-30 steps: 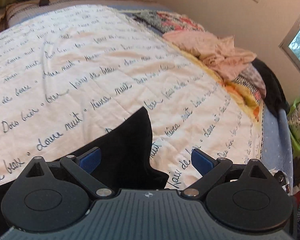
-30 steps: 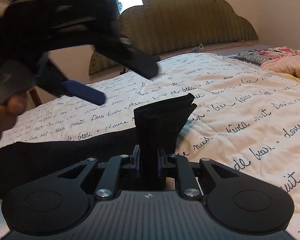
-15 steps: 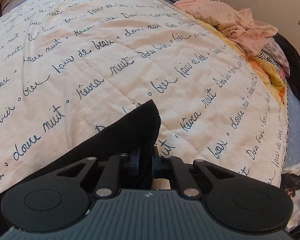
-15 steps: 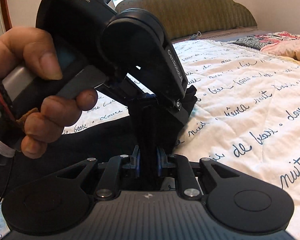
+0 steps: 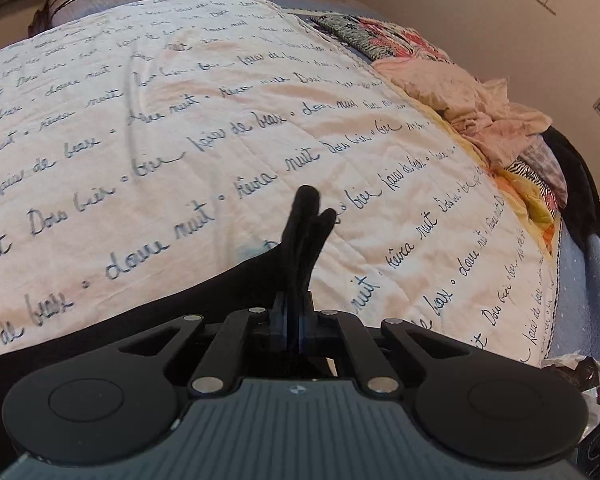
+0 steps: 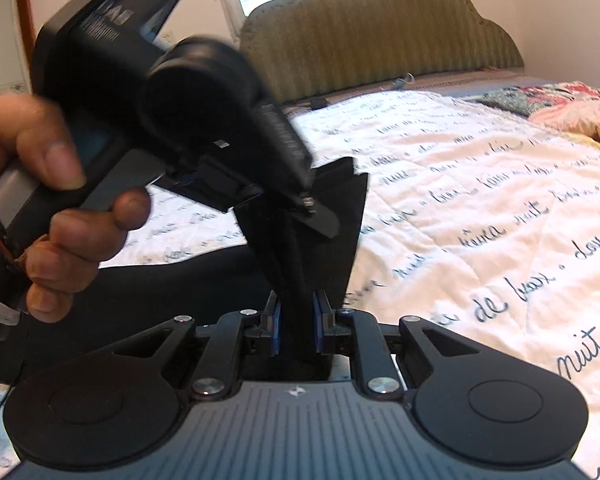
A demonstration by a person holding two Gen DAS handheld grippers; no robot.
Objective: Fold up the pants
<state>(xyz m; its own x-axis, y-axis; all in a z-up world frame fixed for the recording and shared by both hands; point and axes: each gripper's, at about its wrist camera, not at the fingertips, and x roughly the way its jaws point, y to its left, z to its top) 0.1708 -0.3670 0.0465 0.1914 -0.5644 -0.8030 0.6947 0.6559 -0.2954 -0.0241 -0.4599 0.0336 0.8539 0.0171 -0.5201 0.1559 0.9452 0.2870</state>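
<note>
now both tools (image 5: 293, 320) (image 6: 296, 322) pinch black pants (image 6: 300, 248).

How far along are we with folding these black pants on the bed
Early stage. Done: both grips are set. The left gripper is shut on an edge of the black pants, and the right gripper is shut on another bunched edge. In hand: that end is raised off the quilt. Left: most of the fabric still lies spread out, and no finished fold is visible.
</note>
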